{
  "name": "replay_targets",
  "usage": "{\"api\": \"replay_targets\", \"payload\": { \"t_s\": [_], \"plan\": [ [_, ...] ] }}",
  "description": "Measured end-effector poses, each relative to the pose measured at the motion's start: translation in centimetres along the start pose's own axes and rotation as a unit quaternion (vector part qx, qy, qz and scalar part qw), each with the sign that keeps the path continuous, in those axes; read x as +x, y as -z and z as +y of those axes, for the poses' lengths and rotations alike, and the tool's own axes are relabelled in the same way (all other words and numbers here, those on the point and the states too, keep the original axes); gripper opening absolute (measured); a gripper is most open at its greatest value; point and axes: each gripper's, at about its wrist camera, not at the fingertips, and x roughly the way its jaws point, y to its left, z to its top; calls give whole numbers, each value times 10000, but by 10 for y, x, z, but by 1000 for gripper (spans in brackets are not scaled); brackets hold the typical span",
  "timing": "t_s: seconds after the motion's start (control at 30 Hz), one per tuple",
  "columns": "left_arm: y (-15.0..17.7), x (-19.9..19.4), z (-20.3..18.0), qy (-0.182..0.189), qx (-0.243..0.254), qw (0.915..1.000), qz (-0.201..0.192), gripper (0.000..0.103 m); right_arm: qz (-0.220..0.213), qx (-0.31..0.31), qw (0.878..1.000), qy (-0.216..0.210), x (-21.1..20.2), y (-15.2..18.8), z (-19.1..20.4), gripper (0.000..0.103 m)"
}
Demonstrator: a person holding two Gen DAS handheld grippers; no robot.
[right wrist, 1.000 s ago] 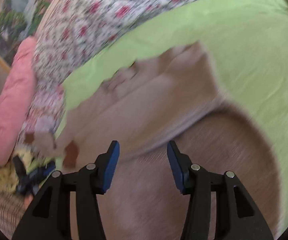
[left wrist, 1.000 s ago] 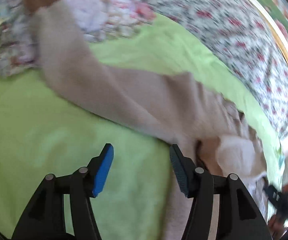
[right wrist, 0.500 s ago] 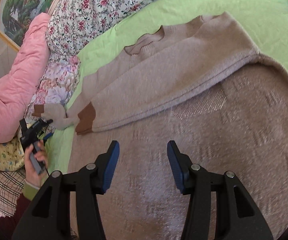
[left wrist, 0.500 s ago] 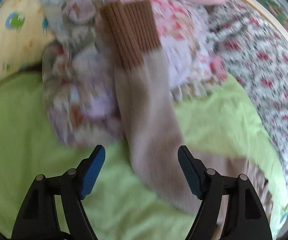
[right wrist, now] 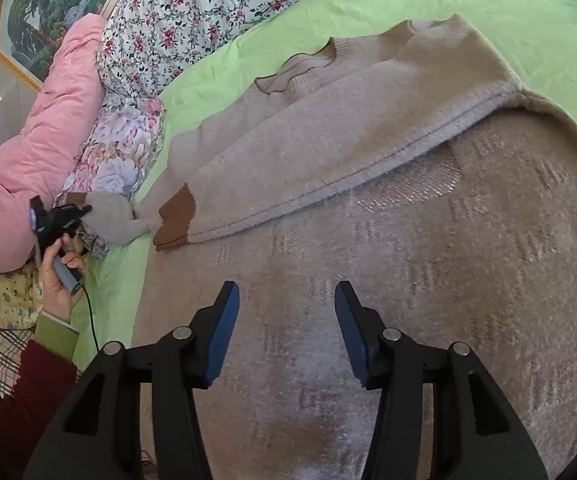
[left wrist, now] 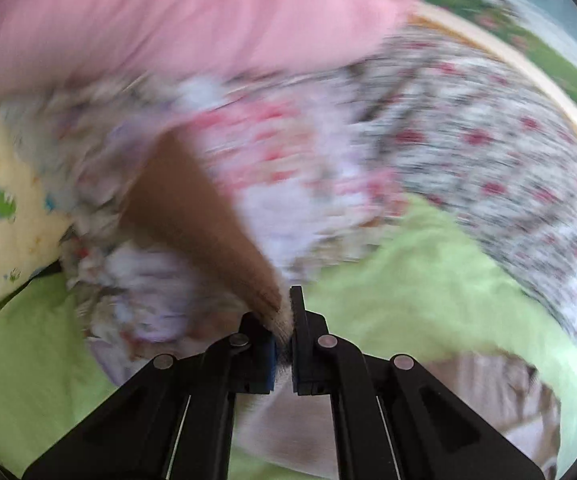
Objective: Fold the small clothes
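A beige knit sweater (right wrist: 368,240) with brown cuffs lies spread on the green bedsheet (right wrist: 368,4). One sleeve is folded across its body, with the brown cuff (right wrist: 176,216) at the left. My left gripper (left wrist: 283,336) is shut on the other sleeve's end, and the brown cuff (left wrist: 192,216) sticks out past the fingers. In the right wrist view the left gripper (right wrist: 58,216) holds that sleeve (right wrist: 112,216) at the bed's left side. My right gripper (right wrist: 286,332) is open and empty, just above the sweater's body.
A pink quilt (right wrist: 28,152), floral bedding (right wrist: 192,12) and a floral cushion (right wrist: 120,148) pile up at the left and far side. A yellow printed pillow (left wrist: 0,216) lies at the left. A framed painting (right wrist: 40,12) hangs on the wall.
My left gripper has moved along the sleeve to its cuff end and shut on it. The right gripper has stayed open over the sweater's body.
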Motion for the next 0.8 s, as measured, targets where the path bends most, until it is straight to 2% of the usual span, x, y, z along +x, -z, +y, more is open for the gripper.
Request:
{"api": "replay_targets", "payload": {
  "t_s": [0.1, 0.2, 0.37, 0.5, 0.6, 0.67, 0.77, 0.8],
  "plan": [
    [12, -21, -54, 640, 397, 9972, -25, 3, -48, 40, 10000, -23, -5, 2, -3, 51],
    [39, -33, -116, 1193, 807, 9895, 128, 3, -134, 104, 9998, -65, -13, 4, -5, 51],
    [103, -34, -220, 2054, 1418, 9664, 613, 3, -456, 311, 9985, 10, -34, 5, -19, 51],
    [165, -27, -298, 2475, 1946, 9424, 1129, 3, -709, 503, 9961, 122, -54, 3, -37, 51],
    [214, -26, -339, 2567, 2378, 9266, 1380, 3, -867, 643, 9940, 201, -68, 1, -52, 51],
    [236, -11, -357, 2541, 2571, 9183, 1613, 4, -979, 749, 9920, 253, -77, -1, -61, 51],
    [262, 3, -364, 2506, 2727, 9056, 2067, 11, -1072, 809, 9905, 283, -86, -6, -68, 51],
    [268, 4, -363, 2536, 2757, 9016, 2165, 21, -1104, 812, 9901, 301, -87, -7, -69, 52]
  ]
}}
